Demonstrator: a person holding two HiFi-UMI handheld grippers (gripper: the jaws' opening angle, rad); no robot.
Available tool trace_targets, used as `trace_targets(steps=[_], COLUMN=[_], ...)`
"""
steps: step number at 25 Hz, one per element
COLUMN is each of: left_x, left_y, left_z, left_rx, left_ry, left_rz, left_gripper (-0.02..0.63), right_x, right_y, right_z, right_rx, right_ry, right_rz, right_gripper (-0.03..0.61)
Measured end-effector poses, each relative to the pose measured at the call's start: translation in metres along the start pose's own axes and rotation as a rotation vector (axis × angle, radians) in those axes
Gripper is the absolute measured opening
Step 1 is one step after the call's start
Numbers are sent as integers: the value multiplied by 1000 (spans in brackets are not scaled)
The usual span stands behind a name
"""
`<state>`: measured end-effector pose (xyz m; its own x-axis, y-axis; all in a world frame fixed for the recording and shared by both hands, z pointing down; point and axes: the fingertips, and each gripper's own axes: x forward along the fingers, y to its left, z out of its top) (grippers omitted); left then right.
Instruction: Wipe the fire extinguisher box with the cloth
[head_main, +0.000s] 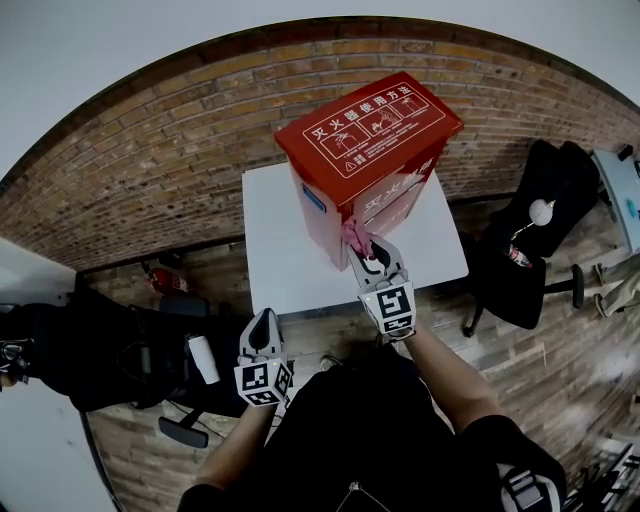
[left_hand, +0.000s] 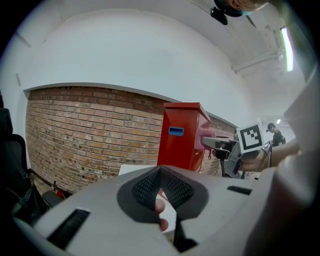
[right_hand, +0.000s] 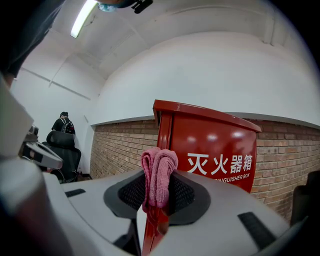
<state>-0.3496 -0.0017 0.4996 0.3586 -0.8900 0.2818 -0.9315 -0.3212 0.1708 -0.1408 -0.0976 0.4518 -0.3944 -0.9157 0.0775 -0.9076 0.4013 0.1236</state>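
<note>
While the right hand-held gripper (head_main: 368, 250) clamps it, cloth (head_main: 354, 234) touches box (head_main: 370, 125)

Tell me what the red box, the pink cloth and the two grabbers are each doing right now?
fire extinguisher box: upright on the white table, lid down.
cloth: bunched up, pinched in the right gripper, up against the box's front corner.
right gripper: shut on the cloth, raised to the box.
left gripper: jaws together, nothing in them, held low, short of the table.
</note>
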Motion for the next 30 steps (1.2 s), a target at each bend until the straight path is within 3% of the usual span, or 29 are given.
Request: trace_targets(steps=[8,18,30], left_x=[-2,-2,27], left_y=[0,5,-38], left_z=[1,-10,5], left_rx=[-3,-4,-37], left_ry=[9,7,-27], left_rz=[9,28,107], left_gripper=[28,28,28], right_x=[2,4,5], right_y=[5,-1,-25], right_z=[-32,-39,-44], right_rx=[-4,-33,-42], right_ry=[44,24,6], right_rz=[16,24,169], right_gripper=[110,110,110])
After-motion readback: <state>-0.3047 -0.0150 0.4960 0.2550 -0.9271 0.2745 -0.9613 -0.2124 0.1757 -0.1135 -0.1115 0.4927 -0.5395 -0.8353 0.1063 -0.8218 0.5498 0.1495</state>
